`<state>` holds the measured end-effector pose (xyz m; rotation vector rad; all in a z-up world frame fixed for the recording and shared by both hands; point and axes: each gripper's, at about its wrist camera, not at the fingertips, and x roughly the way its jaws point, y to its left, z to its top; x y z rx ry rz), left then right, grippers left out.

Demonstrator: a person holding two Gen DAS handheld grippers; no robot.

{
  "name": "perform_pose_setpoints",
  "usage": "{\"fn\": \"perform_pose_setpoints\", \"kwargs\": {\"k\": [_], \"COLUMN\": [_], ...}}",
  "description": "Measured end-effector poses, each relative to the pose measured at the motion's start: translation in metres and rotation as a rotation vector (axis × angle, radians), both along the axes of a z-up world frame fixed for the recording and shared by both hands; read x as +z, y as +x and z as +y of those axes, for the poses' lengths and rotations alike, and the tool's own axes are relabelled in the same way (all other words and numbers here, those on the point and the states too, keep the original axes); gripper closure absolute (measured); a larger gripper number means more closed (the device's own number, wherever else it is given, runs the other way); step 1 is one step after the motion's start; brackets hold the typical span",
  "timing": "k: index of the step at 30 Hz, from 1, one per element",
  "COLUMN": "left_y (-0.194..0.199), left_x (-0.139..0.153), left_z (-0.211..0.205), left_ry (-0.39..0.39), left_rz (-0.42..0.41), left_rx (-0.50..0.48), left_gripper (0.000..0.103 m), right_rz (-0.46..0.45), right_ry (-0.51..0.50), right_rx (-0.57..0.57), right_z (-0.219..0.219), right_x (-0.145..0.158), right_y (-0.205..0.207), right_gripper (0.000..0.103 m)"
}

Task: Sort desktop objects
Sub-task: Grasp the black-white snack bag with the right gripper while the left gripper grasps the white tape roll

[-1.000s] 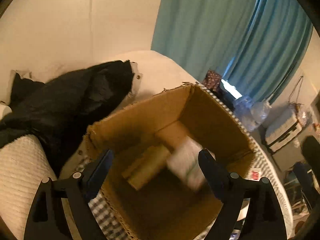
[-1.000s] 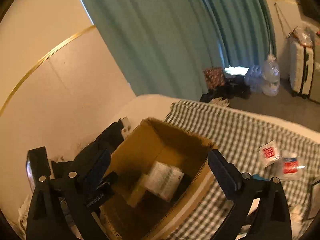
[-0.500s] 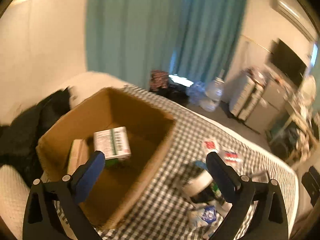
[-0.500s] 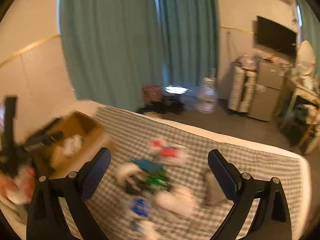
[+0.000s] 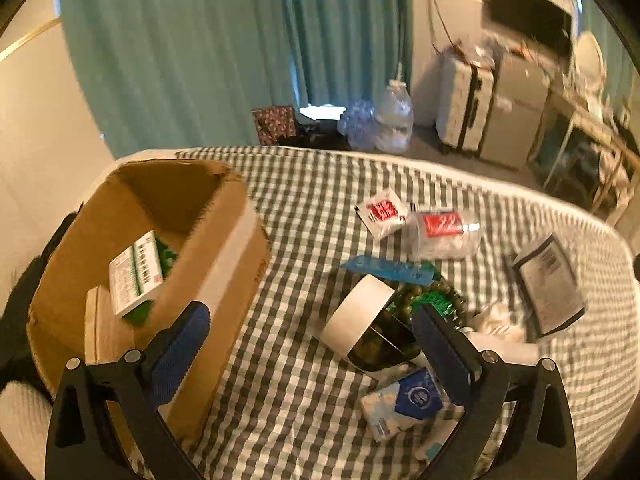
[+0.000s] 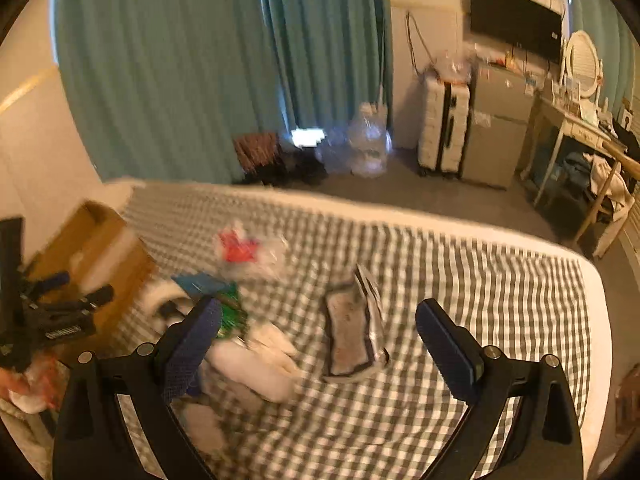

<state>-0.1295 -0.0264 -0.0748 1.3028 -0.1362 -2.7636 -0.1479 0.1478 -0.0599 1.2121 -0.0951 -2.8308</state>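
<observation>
While both claws gape empty, bare checked cloth point(image 6: 460, 280) reaches the bed's edge — clutter point(image 5: 400, 312) beside the box point(image 5: 224, 264).

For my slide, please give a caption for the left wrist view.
Open hand-held gripper above checked cloth, between box and scattered items.

Teal curtains point(image 5: 224, 48) cover the back wall, with a big clear water jug point(image 5: 394, 120) and a patterned bag point(image 5: 274, 124) on the floor below. White suitcase point(image 6: 444, 124) stands right beside a grey mini fridge point(image 6: 496, 136), black TV point(image 6: 514, 36) mounted above. Oval mirror point(image 6: 582, 64) on the desk.
</observation>
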Motion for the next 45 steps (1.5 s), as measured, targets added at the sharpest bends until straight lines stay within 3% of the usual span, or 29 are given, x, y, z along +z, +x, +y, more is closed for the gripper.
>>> {"fn": "perform_pose_setpoints", "kwargs": {"k": [2,5,9,14,17,21,23,25,27,30,33,37,45], "left_y": [-0.010,-0.022,-0.030,-0.045,-0.052,-0.058,-0.059,-0.059,-0.057,-0.054,-0.051,-0.050,-0.027], "left_x": [-0.015,-0.036,-0.050,-0.061,-0.071,-0.081,-0.085,-0.087,-0.087,-0.084,-0.079,-0.060,-0.011], "left_z": [0.005,0.009,0.006,-0.006,-0.006,-0.008,-0.010,-0.009,-0.007,-0.002,-0.005,-0.020,-0.031], "left_ry": [-0.037,-0.033,-0.047,0.038,0.049,0.049,0.069,0.077,0.067,0.002,-0.011,0.033,0.127], "left_rz": [-0.029,-0.101,-0.124,-0.165,-0.199,-0.243,-0.261,-0.272,-0.276,-0.257,-0.246,-0.221,-0.083], "left_rx": [-0.005,-0.023,-0.005,0.021,-0.001,-0.003,-0.002,-0.014,-0.034,-0.040,-0.015,0.030,0.041], "left_gripper": [0.000,0.000,0.000,0.000,0.002,0.023,0.031,0.051,0.065,0.066,0.066,0.066,0.067], "right_rz": [-0.082,-0.149,-0.179,-0.205,-0.252,-0.296,-0.310,-0.314,-0.326,-0.332,-0.323,-0.320,-0.262], "right_ry": [0.027,-0.009,-0.021,-0.023,-0.033,-0.040,-0.060,-0.067,-0.069,-0.093,-0.116,-0.114,-0.123], "right_rx": [-0.023,-0.042,-0.034,-0.018,-0.024,-0.048,-0.058,-0.065,-0.062,-0.051,-0.051,-0.053,-0.043], "right_z": [0.004,0.013,0.015,0.013,0.009,0.017,0.021,0.023,0.025,0.027,0.031,0.031,0.021], "right_x": [-0.025,-0.047,-0.063,-0.079,-0.091,-0.099,-0.101,-0.101,-0.102,-0.101,-0.096,-0.091,-0.068], "right_y": [-0.018,-0.034,-0.046,-0.057,-0.064,-0.066,-0.066,-0.066,-0.064,-0.061,-0.055,-0.049,-0.033], "right_gripper": [0.008,0.012,0.013,0.016,0.026,0.050,0.053,0.057,0.070,0.084,0.085,0.089,0.093]}}
